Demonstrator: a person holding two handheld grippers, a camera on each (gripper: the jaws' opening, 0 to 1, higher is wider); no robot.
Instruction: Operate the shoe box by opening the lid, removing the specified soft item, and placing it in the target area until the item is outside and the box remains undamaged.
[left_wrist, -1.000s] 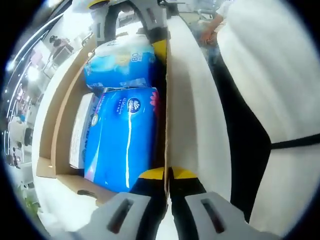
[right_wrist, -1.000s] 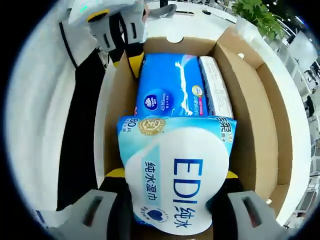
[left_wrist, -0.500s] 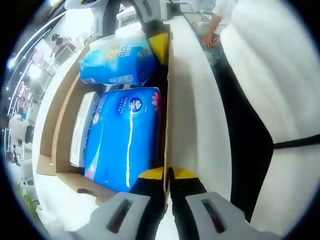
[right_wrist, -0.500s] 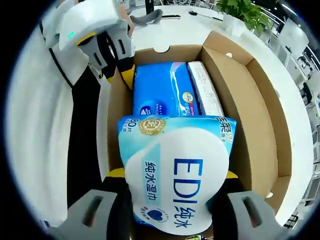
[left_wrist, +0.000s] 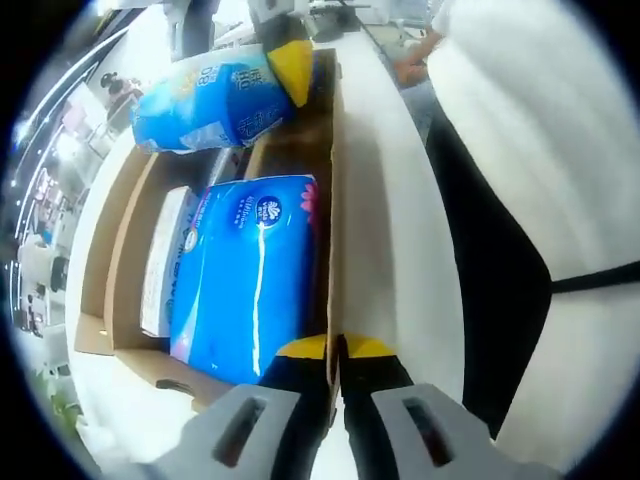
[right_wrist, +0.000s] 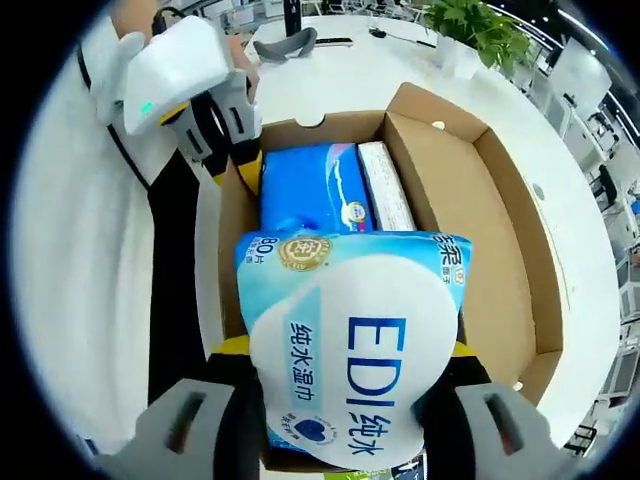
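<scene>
**Wipes pack is up out of the box; a slipping grip or a tugged wall is what could spoil it**

The right gripper (right_wrist: 345, 395) is clamped across the lower part of the EDI wet-wipes pack (right_wrist: 352, 345), one jaw on each side of it. In the left gripper view the same pack (left_wrist: 205, 100) hangs above the far end of the shoe box (left_wrist: 120, 250), clear of the rim, so the soft item is lifted but not yet set down anywhere. A dark blue tissue pack (left_wrist: 245, 275) and a white carton (left_wrist: 160, 265) lie side by side on the box floor.

The left gripper (left_wrist: 335, 350) is pinched shut on the near side wall of the box, one jaw inside and one outside.

Likely trouble from here:

- The pack is soft and slick-looking, and bulges between the jaws. A quick swing toward the target area could let it slide out and drop back into the box or onto the white table (right_wrist: 330, 45).
- If the left gripper pulls or twists while it steadies the box, the thin cardboard wall could crease or tear.
- Carried low, the pack could catch the box rim and drag the box along.
</scene>
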